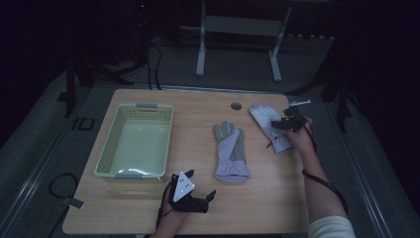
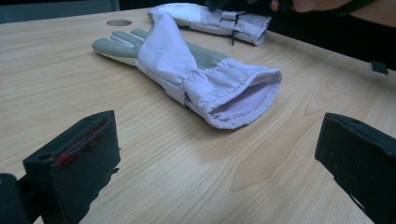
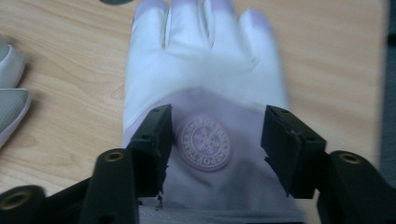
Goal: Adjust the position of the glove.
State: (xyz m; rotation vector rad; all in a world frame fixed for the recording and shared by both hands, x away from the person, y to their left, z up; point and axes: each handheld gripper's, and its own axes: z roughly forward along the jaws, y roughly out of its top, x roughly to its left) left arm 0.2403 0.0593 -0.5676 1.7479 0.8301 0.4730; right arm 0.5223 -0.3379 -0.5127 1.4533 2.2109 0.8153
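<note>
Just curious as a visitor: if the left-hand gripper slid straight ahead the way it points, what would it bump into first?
Probably the open cuff of the near glove. The left gripper has its fingers spread wide above bare table, and that cuff lies straight ahead, though depth is hard to judge.

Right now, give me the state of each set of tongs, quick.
Left tongs: open, holding nothing, above bare table.
Right tongs: open, jaws either side of the white glove's cuff, not closed on it.

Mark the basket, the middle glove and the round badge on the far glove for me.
basket [image 1: 110,148], high view, on its left rim.
middle glove [image 2: 219,88], left gripper view, on the gathered cuff.
round badge [image 3: 204,142], right gripper view, at its centre, between the jaws.
</note>
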